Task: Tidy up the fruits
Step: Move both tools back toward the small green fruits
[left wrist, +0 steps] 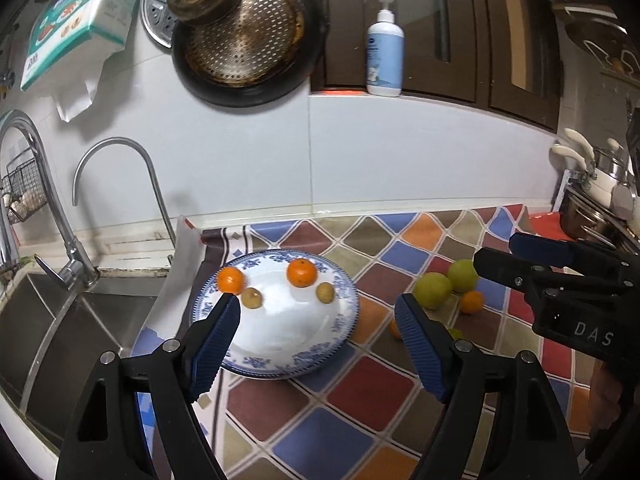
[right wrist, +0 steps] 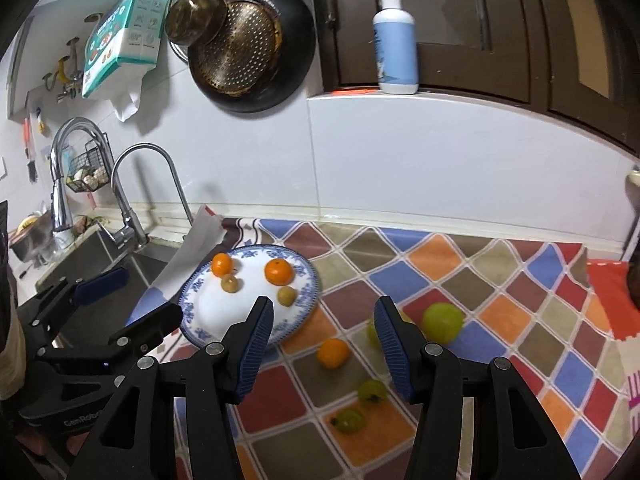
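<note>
Both claws, left claw [left wrist: 318,338] and right claw [right wrist: 324,344], spread empty; right finger [right wrist: 394,354] half-hides a green fruit [right wrist: 372,330].

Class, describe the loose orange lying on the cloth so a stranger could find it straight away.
Find the blue-patterned plate on the checked cloth. Just off its near right edge, on the cloth itself, lies the loose orange. Its neighbours there are all green or yellow-green; the other oranges sit on the plate.

Near half of the blue-rimmed plate [left wrist: 340,280] lies bare; two tangerines [left wrist: 301,272] and two small brown fruits [left wrist: 325,292] fill its far half. Checked cloth [right wrist: 500,280] right of the green fruits [right wrist: 442,321] is open. Faucet [left wrist: 120,184] and sink [left wrist: 80,320] bound the left.
</note>
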